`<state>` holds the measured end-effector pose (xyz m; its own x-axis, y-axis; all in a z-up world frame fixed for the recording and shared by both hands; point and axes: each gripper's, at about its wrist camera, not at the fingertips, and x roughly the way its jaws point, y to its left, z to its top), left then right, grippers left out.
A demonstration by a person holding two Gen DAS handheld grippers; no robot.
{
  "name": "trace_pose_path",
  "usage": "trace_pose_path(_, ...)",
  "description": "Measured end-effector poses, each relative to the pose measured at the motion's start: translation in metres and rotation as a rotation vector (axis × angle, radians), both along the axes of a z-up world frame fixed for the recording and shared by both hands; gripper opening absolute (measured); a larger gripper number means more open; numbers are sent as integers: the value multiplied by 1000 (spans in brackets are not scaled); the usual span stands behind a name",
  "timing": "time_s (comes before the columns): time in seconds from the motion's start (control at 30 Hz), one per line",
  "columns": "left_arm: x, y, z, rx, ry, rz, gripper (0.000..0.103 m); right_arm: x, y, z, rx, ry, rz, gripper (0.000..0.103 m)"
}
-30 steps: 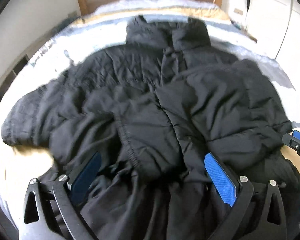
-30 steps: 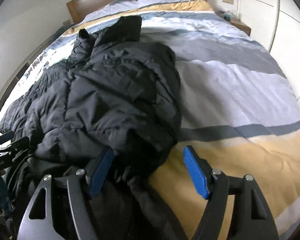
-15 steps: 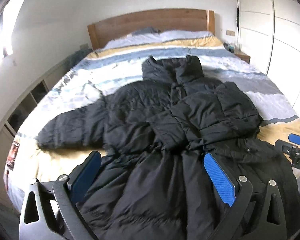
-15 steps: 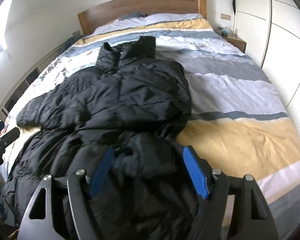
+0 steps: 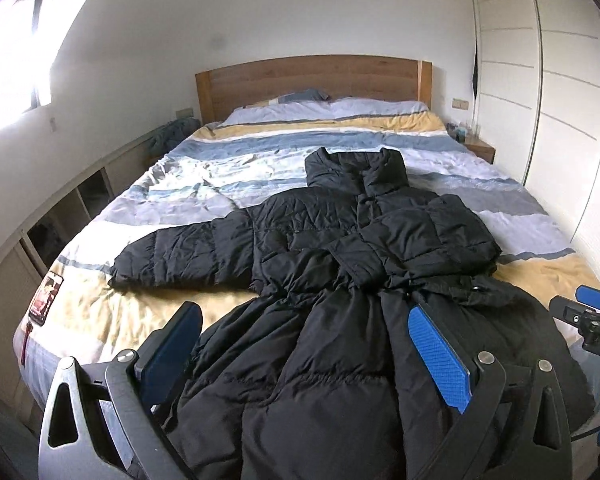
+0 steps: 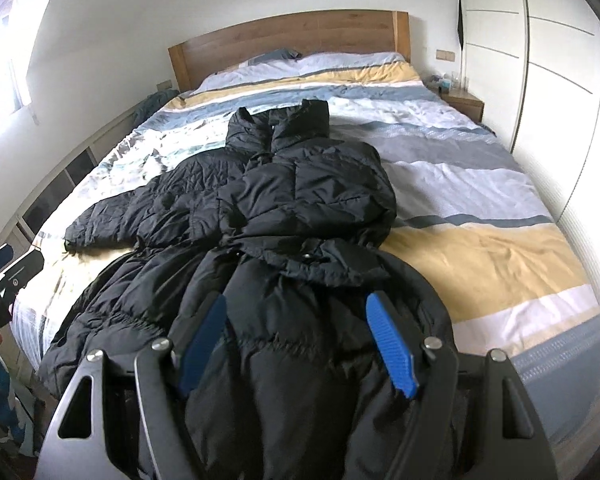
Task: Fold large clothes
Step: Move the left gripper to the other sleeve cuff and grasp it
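Observation:
A long black puffer coat [image 5: 340, 280] lies face up on the striped bed [image 5: 204, 184], collar toward the headboard. One sleeve [image 5: 180, 256] stretches out to the left; the other is folded across the chest [image 6: 300, 192]. The hem hangs over the foot of the bed. My left gripper [image 5: 304, 320] is open above the coat's lower left part, pads apart and gripping nothing. My right gripper [image 6: 296, 304] is open above the lower right part, also pinching nothing. Each gripper shows at the edge of the other's view, the right gripper [image 5: 592, 312] and the left gripper [image 6: 8, 268].
A wooden headboard [image 5: 312, 80] and pillows [image 5: 324, 108] are at the far end. White wardrobe doors [image 5: 560, 120] run along the right, with a nightstand [image 5: 478, 146] beside the bed. Low open shelving [image 5: 60, 216] lines the left wall under a bright window.
Both grippers have drawn back and risen from close over the coat; the whole coat and bed now show. The jaws stay equally wide. The coat itself has not shifted.

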<state>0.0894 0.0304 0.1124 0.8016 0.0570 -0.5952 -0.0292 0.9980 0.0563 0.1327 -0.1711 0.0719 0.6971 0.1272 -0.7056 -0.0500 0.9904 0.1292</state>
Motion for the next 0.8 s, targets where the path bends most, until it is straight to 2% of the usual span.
trace_pose_path(0.17, -14, 20, 2, -41, -20, 25, 102, -14, 9, 10, -17, -9, 2, 72)
trace_pose_path(0.4, -7, 38, -4, -37, -12, 77, 102, -5, 18, 3, -23, 9, 22, 72)
trace_pose_path(0.57, 15, 48, -11, -36, 25, 103, 102, 13, 20, -5, -13, 23, 40, 72)
trace_pose_path(0.8, 68, 68, -28, -12, 108, 159, 102, 40, 8, -12, -4, 20, 25, 72)
